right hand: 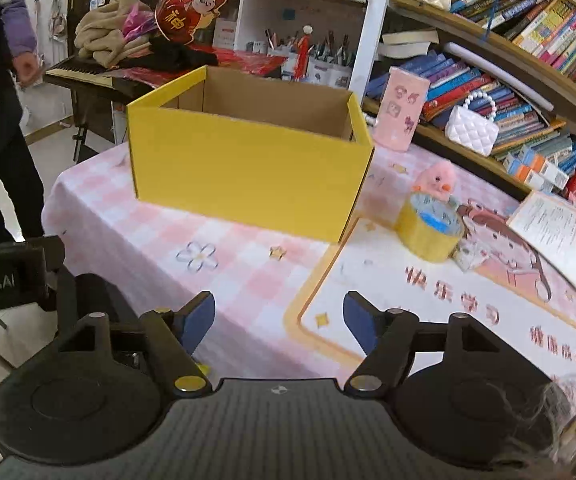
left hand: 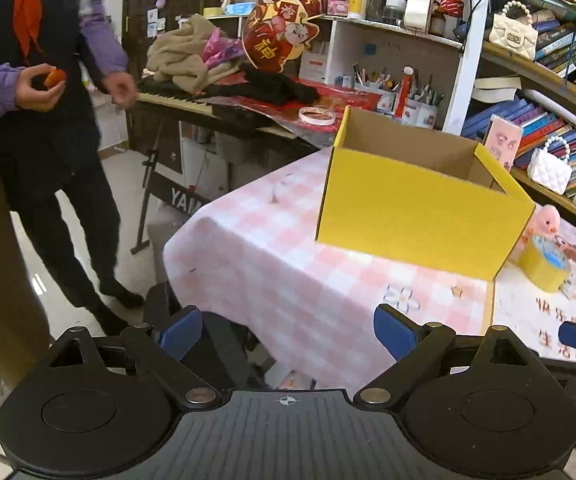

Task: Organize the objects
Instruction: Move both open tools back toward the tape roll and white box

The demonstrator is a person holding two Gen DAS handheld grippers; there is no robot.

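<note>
An open yellow cardboard box stands on the pink checked tablecloth; it also shows in the right wrist view, and its inside looks empty. A yellow tape roll sits right of the box, with a pink plush chick behind it; both show in the left wrist view, the roll and the chick. My left gripper is open and empty, above the table's near left corner. My right gripper is open and empty, in front of the box.
A person in purple sleeves stands left of the table holding an orange object. A keyboard piano piled with cloth stands behind. Bookshelves with two small quilted bags line the right. A pink card box and an open booklet sit on the table.
</note>
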